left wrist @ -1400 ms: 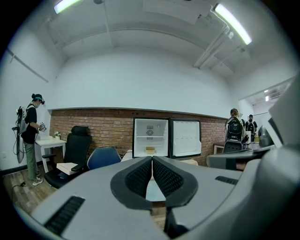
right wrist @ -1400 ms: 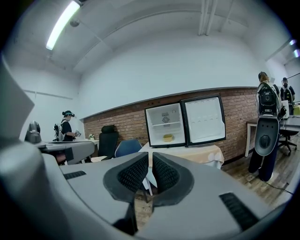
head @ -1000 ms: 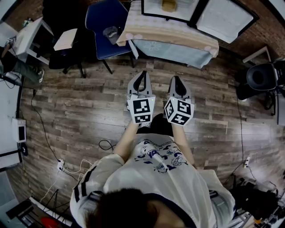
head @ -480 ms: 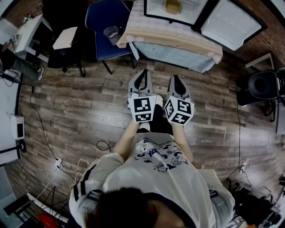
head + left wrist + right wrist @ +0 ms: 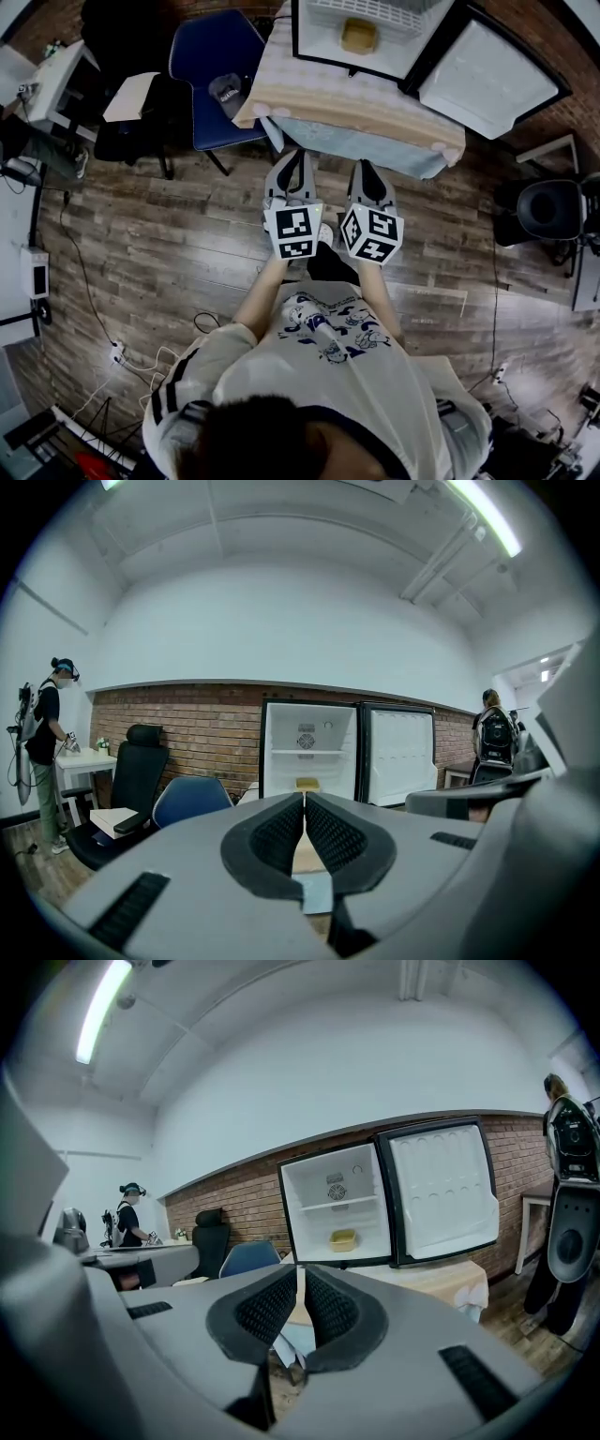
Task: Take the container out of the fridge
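Both tongs empty: left tongs [image 5: 298, 156] pressed together at the tips, right tongs [image 5: 367, 169] down to a sliver, nothing between. They're side by side over the floor, short of the surface [image 5: 356, 103]

Container [image 5: 359, 35] sits in the fridge [image 5: 319, 42] on the bottom level, about mid-width, door swung open to the right

Looks like a small yellow plastic tub, so probably light, with walls that may flex and a slick finish. I'd pinch one side wall at the rim rather than span it. Lid or contents: can't tell

Head view gives its depth back from the fridge's front edge. Gripper views show it front-on under the shelf, with clear headroom above
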{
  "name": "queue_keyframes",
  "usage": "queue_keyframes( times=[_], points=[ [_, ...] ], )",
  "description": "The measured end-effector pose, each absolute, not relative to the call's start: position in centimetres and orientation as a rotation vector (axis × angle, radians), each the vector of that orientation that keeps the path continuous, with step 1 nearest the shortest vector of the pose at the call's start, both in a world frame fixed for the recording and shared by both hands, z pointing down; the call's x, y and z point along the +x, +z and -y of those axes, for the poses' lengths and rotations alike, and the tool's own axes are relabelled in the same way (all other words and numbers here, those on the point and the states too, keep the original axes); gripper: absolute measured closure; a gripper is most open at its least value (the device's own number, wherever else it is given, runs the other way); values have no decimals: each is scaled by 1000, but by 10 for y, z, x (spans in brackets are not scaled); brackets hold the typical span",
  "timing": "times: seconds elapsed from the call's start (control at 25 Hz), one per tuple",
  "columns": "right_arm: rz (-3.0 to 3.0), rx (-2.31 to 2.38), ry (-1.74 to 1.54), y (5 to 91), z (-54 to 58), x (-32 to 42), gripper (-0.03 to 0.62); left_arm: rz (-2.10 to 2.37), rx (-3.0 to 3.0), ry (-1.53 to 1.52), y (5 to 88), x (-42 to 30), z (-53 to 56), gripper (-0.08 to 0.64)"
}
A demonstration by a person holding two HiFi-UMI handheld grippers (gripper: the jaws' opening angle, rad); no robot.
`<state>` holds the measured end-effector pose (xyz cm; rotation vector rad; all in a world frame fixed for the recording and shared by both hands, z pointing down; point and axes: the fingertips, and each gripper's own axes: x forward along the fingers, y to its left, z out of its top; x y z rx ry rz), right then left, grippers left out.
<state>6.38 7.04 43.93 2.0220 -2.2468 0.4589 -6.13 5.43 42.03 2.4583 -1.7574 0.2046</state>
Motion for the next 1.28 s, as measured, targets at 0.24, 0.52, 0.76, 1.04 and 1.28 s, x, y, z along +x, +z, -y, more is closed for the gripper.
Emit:
queue_keyframes(
  times=[0.24,0.52,0.76,1.04,1.28],
  points=[
    [2270,1987,454,433,-1,89,544,1788,2436,188,413,-34,11,538],
    [2280,1970,480,439,60,116,545,1795,2411,191,419,-8,70,538],
    [2263,1966,519,450,97,129,543,1797,2386,205,425,2,106,538],
    [2237,1965,562,463,130,133,544,1776,2370,239,437,4,142,538],
    [2203,1982,581,470,171,138,543,1739,2385,247,443,11,186,538]
  ],
)
